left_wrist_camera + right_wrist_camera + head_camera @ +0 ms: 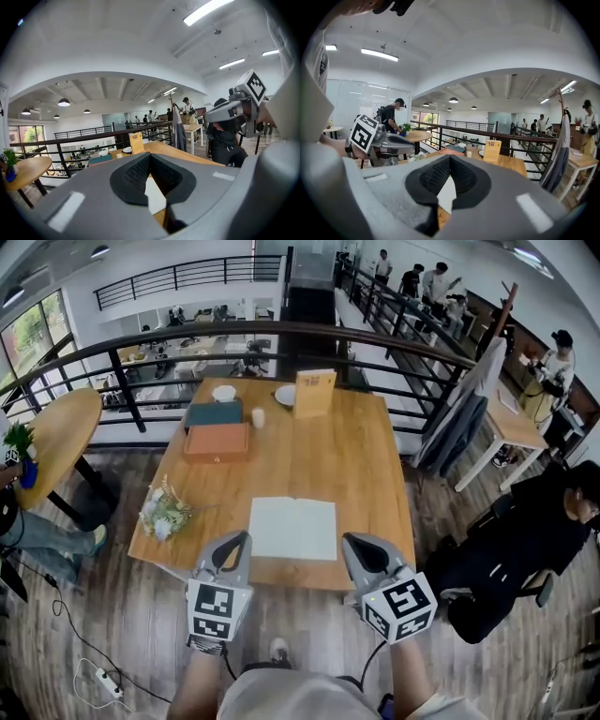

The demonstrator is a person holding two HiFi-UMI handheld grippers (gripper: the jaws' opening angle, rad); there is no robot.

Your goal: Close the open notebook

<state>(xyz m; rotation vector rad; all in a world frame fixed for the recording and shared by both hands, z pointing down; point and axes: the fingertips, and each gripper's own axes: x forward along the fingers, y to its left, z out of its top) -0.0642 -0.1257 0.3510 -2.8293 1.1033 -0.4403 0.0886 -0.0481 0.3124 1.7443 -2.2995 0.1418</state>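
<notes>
The open notebook (292,528) lies flat with white pages near the front edge of the wooden table (366,474). My left gripper (241,538) hovers at the notebook's near left corner, jaws shut and empty. My right gripper (350,542) hovers at its near right corner, also shut with nothing in it. In the left gripper view the left gripper (150,157) has its pads meeting, and a strip of the notebook (155,195) shows below them. The right gripper view shows the same: the right gripper (449,160) closed over a sliver of the notebook (446,194).
A dried flower bunch (165,512) lies at the table's left edge. Farther back are an orange box (217,442), a teal book (214,413), a cup (258,417), a plate (285,395) and a yellow stand (315,392). A black railing (234,334) runs behind. A seated person (525,549) is at the right.
</notes>
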